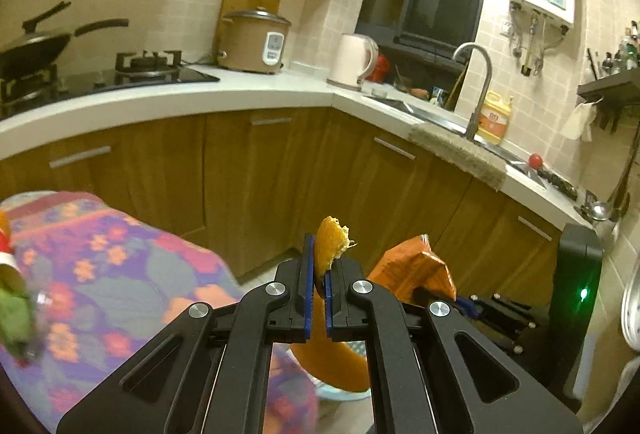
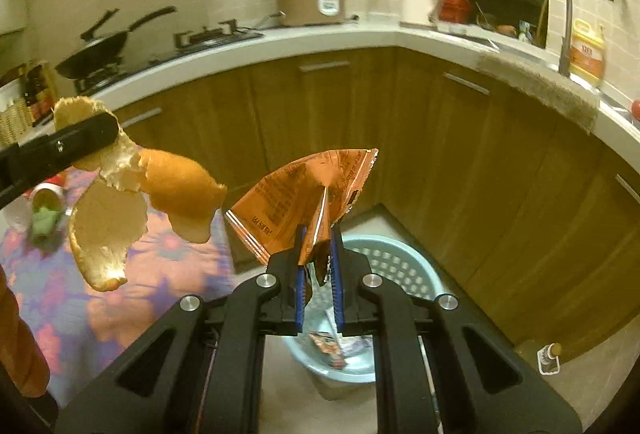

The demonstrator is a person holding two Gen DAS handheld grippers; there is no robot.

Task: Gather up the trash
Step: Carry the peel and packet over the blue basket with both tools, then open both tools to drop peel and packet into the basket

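Note:
My left gripper (image 1: 318,266) is shut on a piece of orange peel (image 1: 330,242), which hangs down below the fingers. In the right wrist view the same peel (image 2: 176,190) dangles from the left gripper's finger (image 2: 80,138) at the left. My right gripper (image 2: 318,246) is shut on a crumpled orange snack wrapper (image 2: 304,190), held above a light blue perforated trash basket (image 2: 400,258) on the floor. The basket holds some wrappers. The wrapper also shows in the left wrist view (image 1: 416,270).
A table with a floral cloth (image 1: 120,274) stands at the left, with a tipped cup and green scrap (image 2: 44,210) on it. Wooden cabinets (image 1: 260,186) and a white counter (image 1: 200,98) curve around behind. A black device with a green light (image 1: 576,274) stands at the right.

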